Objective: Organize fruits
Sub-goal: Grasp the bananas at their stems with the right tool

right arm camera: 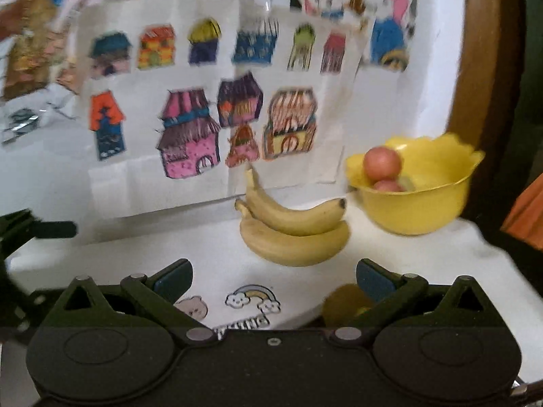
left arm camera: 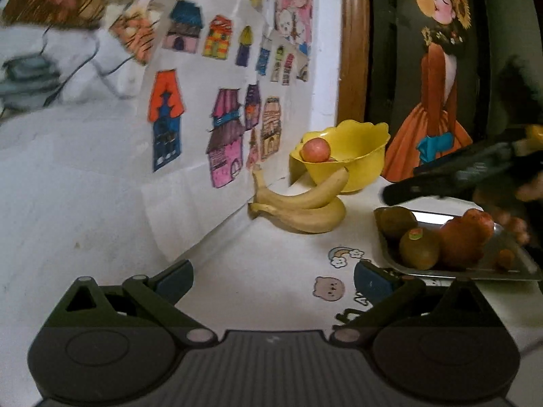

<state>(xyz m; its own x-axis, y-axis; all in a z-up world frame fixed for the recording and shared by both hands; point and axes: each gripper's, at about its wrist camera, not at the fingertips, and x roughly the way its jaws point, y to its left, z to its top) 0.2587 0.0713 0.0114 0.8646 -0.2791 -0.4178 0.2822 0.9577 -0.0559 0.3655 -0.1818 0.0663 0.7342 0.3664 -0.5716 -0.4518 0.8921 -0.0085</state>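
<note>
Both my grippers, left (left arm camera: 273,279) and right (right arm camera: 273,279), gape wide and empty; the bananas (right arm camera: 293,229) look soft and bruisable, so I'd grip them mid-curve, gently.

Both grippers looked the same: the left gripper (left arm camera: 273,279) and right gripper (right arm camera: 274,279) had chunky dark-green linkage arms. Blue fingertip pads (left arm camera: 174,283), silver pivot pins, ribbed grey base.
</note>
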